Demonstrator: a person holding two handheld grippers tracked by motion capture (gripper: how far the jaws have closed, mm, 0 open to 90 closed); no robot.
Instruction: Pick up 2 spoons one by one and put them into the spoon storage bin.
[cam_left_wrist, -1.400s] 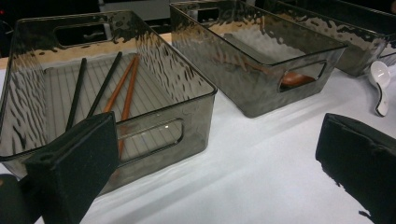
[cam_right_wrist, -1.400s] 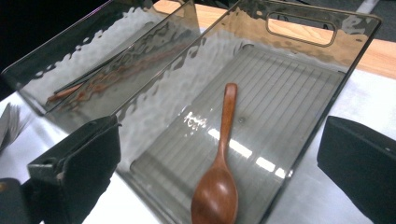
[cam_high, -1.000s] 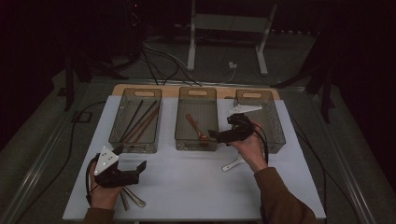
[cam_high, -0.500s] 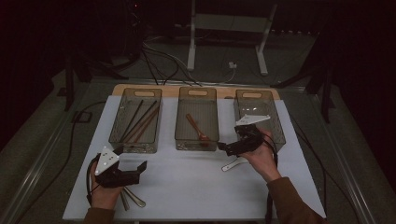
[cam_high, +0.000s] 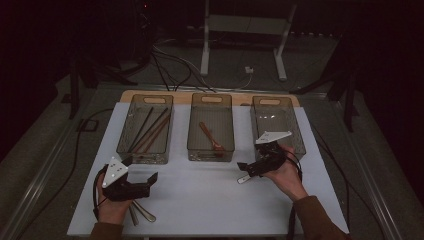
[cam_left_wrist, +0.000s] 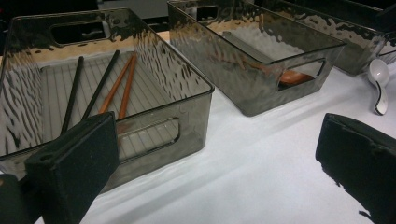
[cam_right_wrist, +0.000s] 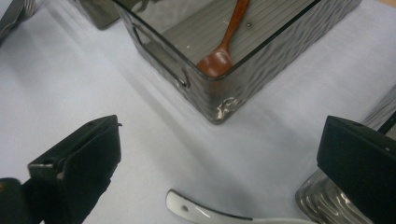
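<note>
Three smoky clear bins stand in a row on the white table. The left bin holds black and brown chopsticks, the middle bin a wooden spoon, and the right bin looks empty. A white spoon lies on the table in front of the right bin. My right gripper hovers open just over it, and the spoon's handle lies between the jaws. My left gripper is open near the left bin's front, holding nothing.
Several metal utensils lie by the left hand at the table's front edge. In the left gripper view the chopsticks and the white spoon show. Cables and a stand's legs cross the dark floor behind.
My right gripper has come back from the middle bin's near end and dropped toward the table, over the white spoon. The left gripper has stayed put.
</note>
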